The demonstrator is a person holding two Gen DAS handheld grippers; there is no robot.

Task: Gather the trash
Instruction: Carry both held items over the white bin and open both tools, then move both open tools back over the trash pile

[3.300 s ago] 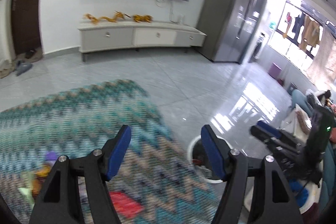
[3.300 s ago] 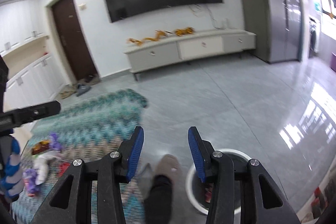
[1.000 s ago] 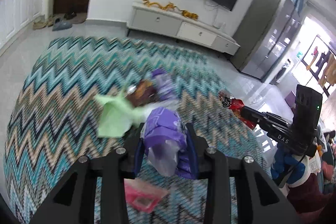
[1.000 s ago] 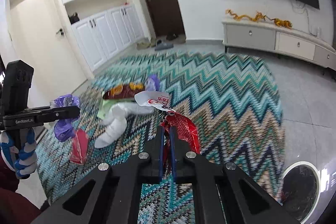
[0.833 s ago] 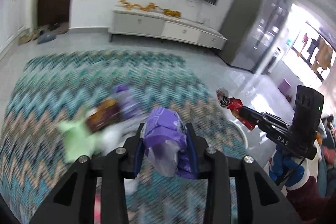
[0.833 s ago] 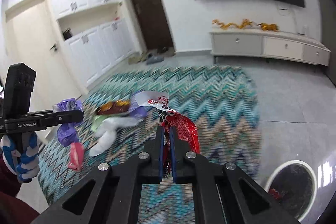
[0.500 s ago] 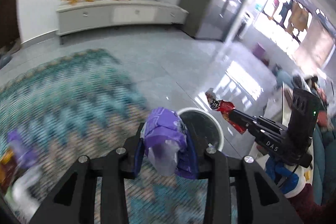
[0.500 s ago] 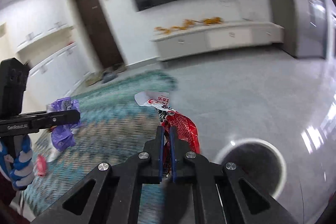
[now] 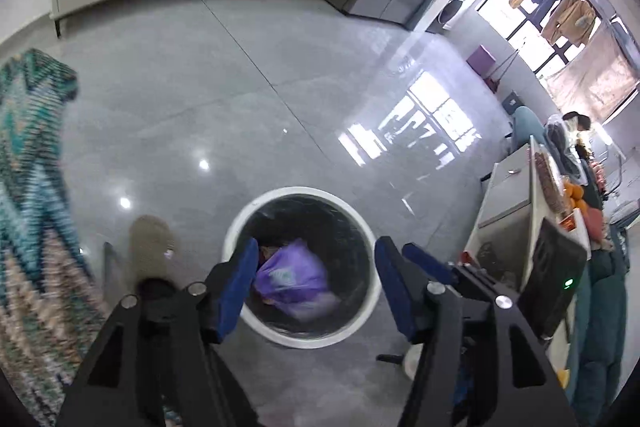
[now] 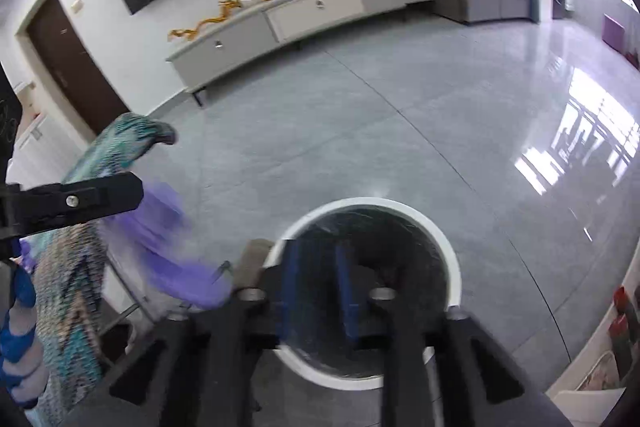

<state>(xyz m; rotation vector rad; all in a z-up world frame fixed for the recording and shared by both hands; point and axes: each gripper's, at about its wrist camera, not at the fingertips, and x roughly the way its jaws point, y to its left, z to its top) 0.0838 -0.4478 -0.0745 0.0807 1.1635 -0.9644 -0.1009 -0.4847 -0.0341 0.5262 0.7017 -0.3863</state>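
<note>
Left wrist: left gripper (image 9: 316,287) fingers opening, nothing between them. Purple bag (image 9: 294,281) lies in the bin (image 9: 240,223) below, on dark liner.

Right wrist: right gripper (image 10: 318,287) fingers opening over the bin (image 10: 448,251), nothing seen between them. Purple bag (image 10: 168,251) blurred beside the left gripper (image 10: 92,199).

White-rimmed bin (image 9: 362,323), purple bag (image 9: 294,277), teal zigzag rug (image 9: 28,163), grey floor (image 9: 224,99).

Bright daylight from the far-right windows (image 9: 552,7) glares off the glossy floor (image 9: 248,99). Fisheye bending darkens every edge. Motion blur smears the rug (image 9: 28,155) and purple bag (image 10: 168,251).
</note>
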